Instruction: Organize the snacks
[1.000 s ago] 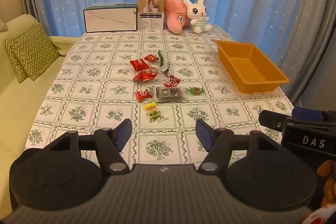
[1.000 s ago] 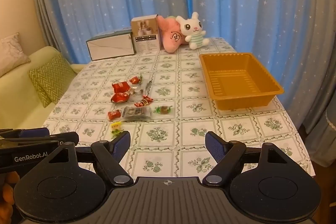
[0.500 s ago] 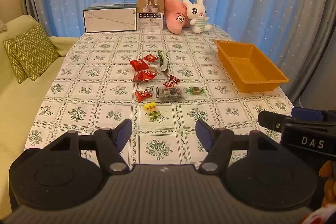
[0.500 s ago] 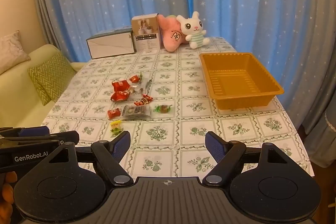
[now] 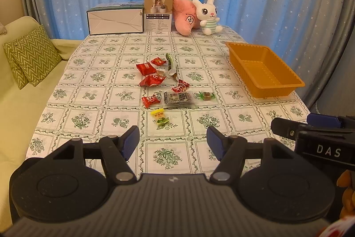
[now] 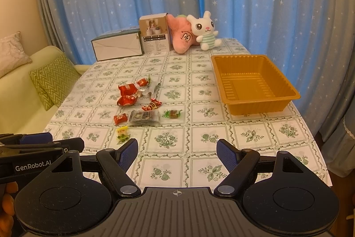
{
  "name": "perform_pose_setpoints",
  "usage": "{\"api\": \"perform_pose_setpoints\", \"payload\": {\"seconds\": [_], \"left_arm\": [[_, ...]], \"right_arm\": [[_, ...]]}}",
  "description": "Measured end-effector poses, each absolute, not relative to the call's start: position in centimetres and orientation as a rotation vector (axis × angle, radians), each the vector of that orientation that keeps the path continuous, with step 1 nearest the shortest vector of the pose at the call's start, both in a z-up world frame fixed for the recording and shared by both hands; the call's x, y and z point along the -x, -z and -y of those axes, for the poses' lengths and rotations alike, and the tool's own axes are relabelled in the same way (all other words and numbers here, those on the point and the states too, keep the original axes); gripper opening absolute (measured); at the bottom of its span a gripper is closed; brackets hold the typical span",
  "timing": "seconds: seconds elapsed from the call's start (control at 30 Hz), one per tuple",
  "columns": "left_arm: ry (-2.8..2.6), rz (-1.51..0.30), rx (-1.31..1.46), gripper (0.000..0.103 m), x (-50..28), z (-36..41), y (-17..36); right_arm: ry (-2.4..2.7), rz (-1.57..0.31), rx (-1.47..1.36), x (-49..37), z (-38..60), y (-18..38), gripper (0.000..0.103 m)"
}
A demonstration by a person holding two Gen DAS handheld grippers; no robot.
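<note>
the snacks lie in a loose cluster mid-counter, straight ahead of the left tool (image 5: 173, 137) and ahead-left of the right tool (image 6: 177, 152). both tools hang above the near edge of the counter (image 5: 93, 90), released, jaws wide and gripping nothing. nearest is the yellow-and-green candy (image 5: 160, 117), just beyond the left tool's fingertips and almost centred between them, its long axis running away from the tool. the left tool looks the nearer one for it; the right would have to cross leftward. behind it sit the clear dark snack packet (image 5: 179, 99), lying crosswise, and the red-wrapped candies (image 5: 150, 80). the orange tray (image 6: 253, 83) stands well apart to the right, nearer the right tool. the right view looks down into the tray's ribbed floor and shows it holding nothing; the left view sees it obliquely, but shows the candy's spacing from the packet more plainly.
</note>
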State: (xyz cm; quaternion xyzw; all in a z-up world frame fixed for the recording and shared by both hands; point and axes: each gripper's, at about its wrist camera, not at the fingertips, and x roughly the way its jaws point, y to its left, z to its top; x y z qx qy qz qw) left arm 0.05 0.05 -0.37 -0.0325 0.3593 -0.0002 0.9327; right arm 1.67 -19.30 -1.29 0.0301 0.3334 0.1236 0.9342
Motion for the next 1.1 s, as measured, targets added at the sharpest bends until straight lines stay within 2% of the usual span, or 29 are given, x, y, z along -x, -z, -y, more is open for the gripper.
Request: {"api": "perform_pose_setpoints", "payload": {"seconds": [1.1], "left_arm": [[0.006,-0.733,0.062,0.065,-0.37,0.09,0.09]], "right_arm": [[-0.246,-0.693,-0.051,-1.97,19.22,1.70,0.078]]}}
